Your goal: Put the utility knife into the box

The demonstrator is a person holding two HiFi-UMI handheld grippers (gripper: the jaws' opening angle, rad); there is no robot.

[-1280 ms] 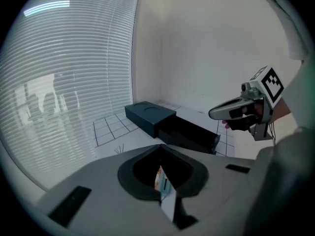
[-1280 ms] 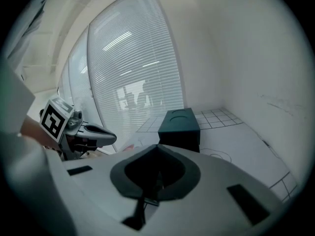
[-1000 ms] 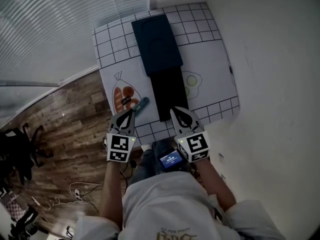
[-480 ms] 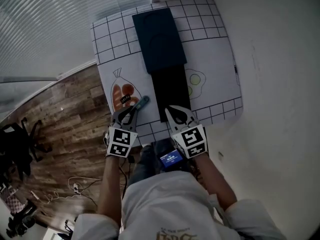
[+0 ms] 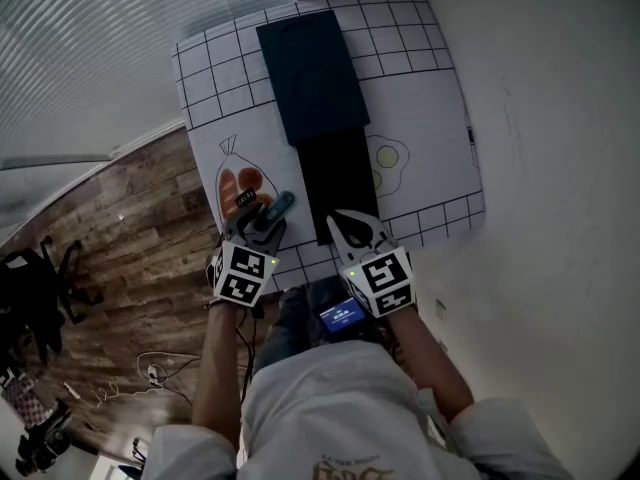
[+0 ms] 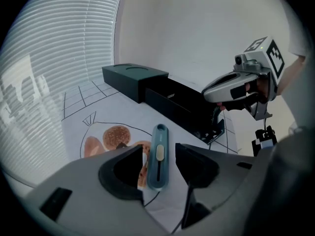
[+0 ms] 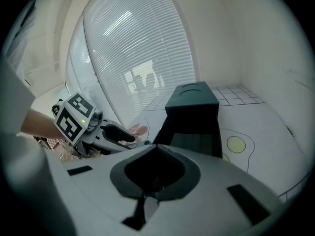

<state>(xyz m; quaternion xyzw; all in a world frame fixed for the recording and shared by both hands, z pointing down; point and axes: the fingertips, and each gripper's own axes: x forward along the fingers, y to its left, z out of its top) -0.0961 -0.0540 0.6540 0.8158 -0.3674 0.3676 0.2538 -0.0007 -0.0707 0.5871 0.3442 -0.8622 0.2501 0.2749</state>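
Note:
The blue-grey utility knife (image 6: 159, 157) (image 5: 279, 206) lies flat on the printed mat, on the drawn bag of food. My left gripper (image 6: 160, 151) (image 5: 262, 218) straddles it. Its jaws are opening, with the knife between them and a gap on each side, so the pads do not press on it. The dark box (image 5: 308, 73) (image 6: 133, 78) (image 7: 192, 101) has its black drawer (image 5: 340, 180) (image 6: 183, 108) pulled out toward me. My right gripper (image 5: 347, 224) (image 7: 155, 149) hovers shut and empty at the drawer's near end.
The white mat (image 5: 430, 118) has a grid border and a drawn fried egg (image 5: 386, 156) to the right of the drawer. Wooden floor (image 5: 130, 238) lies beyond the table's left edge. Window blinds are at the far left and a white wall at the right.
My left gripper has moved forward over the knife, and its jaws have gone from shut to spread on either side of it. The right gripper has barely shifted.

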